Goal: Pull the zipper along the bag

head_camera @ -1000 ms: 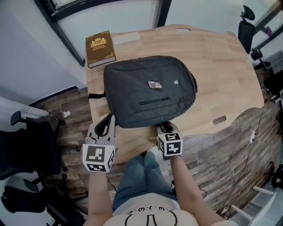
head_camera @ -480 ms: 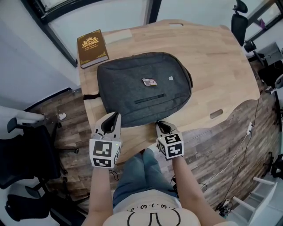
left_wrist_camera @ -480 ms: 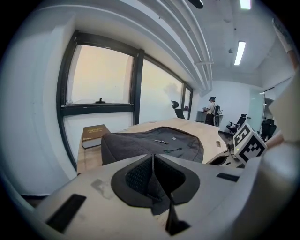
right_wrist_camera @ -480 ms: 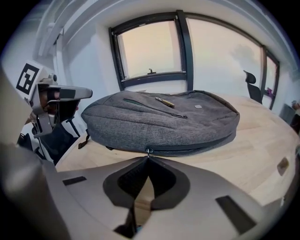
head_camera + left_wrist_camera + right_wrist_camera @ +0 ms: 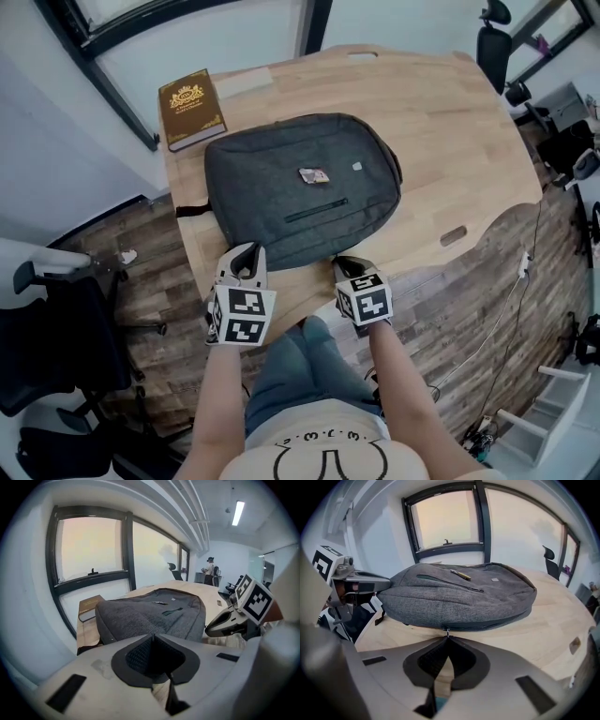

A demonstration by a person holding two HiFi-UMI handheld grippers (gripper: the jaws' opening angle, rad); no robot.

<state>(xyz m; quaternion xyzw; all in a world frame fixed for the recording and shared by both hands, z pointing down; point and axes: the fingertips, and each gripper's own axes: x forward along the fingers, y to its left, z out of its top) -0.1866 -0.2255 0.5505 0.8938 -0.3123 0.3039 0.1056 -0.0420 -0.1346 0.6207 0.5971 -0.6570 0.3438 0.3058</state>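
A grey backpack (image 5: 300, 192) lies flat on the wooden table (image 5: 459, 131). Its main zipper (image 5: 492, 626) runs along the near side wall. My right gripper (image 5: 345, 266) sits at the bag's near edge, and in the right gripper view the right gripper (image 5: 447, 638) is shut on the small metal zipper pull (image 5: 447, 632). My left gripper (image 5: 242, 256) hovers just off the bag's near left corner. Seen in the left gripper view, the left gripper (image 5: 153, 637) is shut with nothing in it, the backpack (image 5: 150, 613) a little way ahead.
A brown book (image 5: 191, 108) lies at the table's far left corner beside the bag. A black office chair (image 5: 56, 319) stands on the floor to the left. The table's near edge runs right under both grippers, with the person's legs (image 5: 305, 366) below.
My left gripper has come down and to the right, closer to the bag's near left corner. The right gripper has stayed at the bag's near edge.
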